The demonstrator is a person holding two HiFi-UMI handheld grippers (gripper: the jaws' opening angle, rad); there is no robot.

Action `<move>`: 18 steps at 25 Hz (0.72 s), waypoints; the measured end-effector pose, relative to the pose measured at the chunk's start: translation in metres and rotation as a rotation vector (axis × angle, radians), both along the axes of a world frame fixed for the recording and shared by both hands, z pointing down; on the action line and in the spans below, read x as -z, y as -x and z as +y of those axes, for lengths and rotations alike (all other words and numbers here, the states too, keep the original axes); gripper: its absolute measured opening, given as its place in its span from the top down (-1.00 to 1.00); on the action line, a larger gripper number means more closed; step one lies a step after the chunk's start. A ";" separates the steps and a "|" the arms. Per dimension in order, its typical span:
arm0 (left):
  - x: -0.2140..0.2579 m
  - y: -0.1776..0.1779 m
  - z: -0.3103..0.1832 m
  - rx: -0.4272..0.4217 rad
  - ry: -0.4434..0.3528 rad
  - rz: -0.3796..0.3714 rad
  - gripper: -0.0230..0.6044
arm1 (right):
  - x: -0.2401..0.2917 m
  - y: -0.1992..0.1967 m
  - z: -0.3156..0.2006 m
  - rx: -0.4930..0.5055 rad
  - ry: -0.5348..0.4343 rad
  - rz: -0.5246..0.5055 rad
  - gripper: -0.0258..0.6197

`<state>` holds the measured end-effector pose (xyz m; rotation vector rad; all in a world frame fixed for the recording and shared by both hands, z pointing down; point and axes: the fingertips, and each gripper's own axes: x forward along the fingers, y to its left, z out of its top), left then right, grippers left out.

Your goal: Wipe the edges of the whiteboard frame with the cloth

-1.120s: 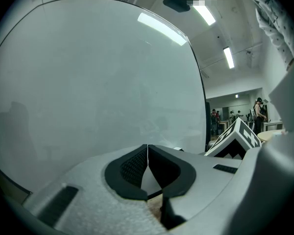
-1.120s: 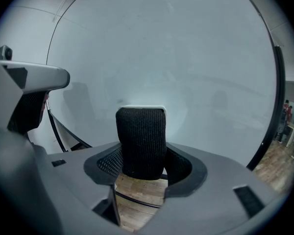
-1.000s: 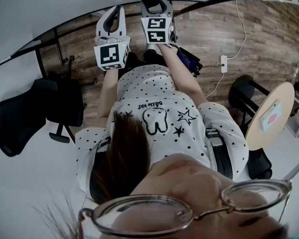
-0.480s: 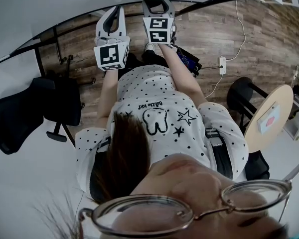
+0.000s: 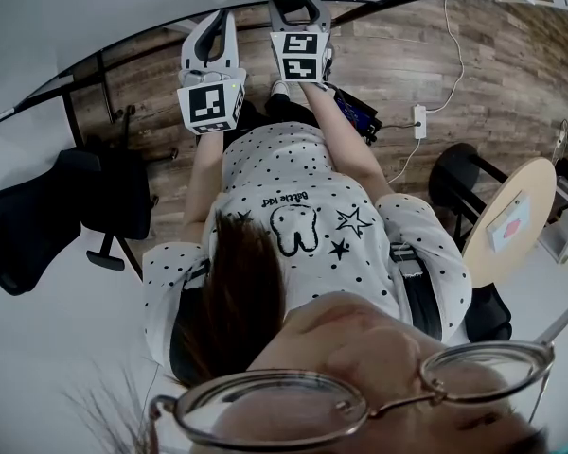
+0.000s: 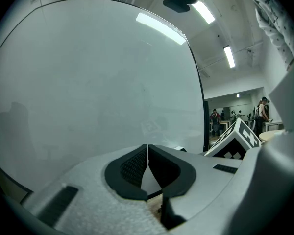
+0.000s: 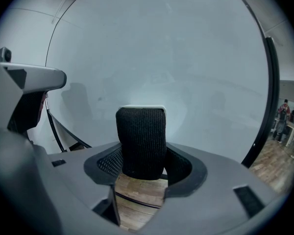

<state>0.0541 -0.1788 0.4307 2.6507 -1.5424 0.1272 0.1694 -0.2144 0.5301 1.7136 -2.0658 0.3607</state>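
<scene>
Plainly the right gripper (image 7: 142, 164) is clamped on the cloth (image 7: 141, 141), a dark knit pad with a white back. It is raised close before the whiteboard (image 7: 161, 58), well apart from its black frame (image 7: 268, 87). The left gripper (image 6: 147, 153) faces the whiteboard too, jaws pressed together on nothing. The cloth looks light and soft; gripped low, its top stays free to rub.

Bright, even indoor light from white ceiling strip lamps (image 6: 205, 12); soft glare on glossy white whiteboard (image 7: 152, 89); heavy fisheye vignette.
</scene>
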 end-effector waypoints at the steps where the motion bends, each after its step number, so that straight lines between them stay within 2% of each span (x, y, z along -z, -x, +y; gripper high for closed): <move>1: 0.000 0.000 0.001 -0.002 -0.001 0.001 0.86 | 0.000 0.000 0.001 0.000 0.000 0.003 0.18; 18: -0.002 -0.009 -0.003 -0.007 -0.003 0.004 0.86 | -0.003 -0.024 0.001 -0.036 0.010 0.000 0.18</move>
